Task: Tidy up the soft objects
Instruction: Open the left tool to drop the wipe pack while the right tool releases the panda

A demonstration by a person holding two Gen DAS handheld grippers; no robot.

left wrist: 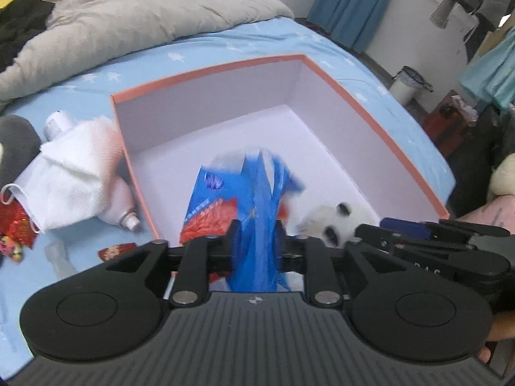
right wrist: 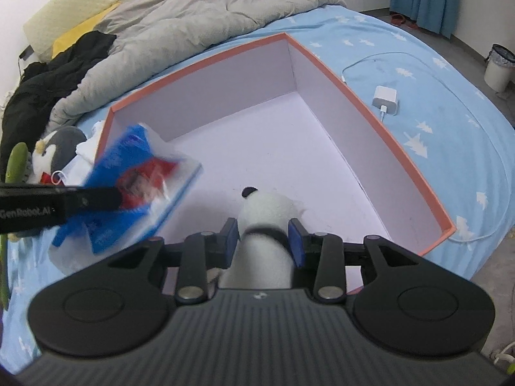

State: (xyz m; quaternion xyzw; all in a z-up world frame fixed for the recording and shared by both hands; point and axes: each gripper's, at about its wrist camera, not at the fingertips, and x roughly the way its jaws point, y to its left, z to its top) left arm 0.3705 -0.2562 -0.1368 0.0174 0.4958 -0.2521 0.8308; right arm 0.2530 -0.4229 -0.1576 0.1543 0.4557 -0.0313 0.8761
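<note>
An open orange-rimmed box (left wrist: 206, 70) with a white inside sits on the blue bed; it also shows in the right wrist view (right wrist: 199, 64). My left gripper (left wrist: 257, 241) is shut on a blue and red tissue pack (left wrist: 225, 199) and holds it over the box's near left part; the pack also shows in the right wrist view (right wrist: 138, 186). My right gripper (right wrist: 264, 238) is shut on a white panda plush (right wrist: 267, 212), held over the box's near edge. The plush also shows in the left wrist view (left wrist: 334, 222), with the right gripper (left wrist: 402, 234) beside it.
Left of the box lie a white towel (left wrist: 77, 167), a white bottle (left wrist: 122, 206), a face mask (left wrist: 19, 196) and a penguin plush (right wrist: 54, 154). A grey duvet (right wrist: 180, 22) covers the bed's far part. A charger and cable (right wrist: 386, 99) lie right of the box.
</note>
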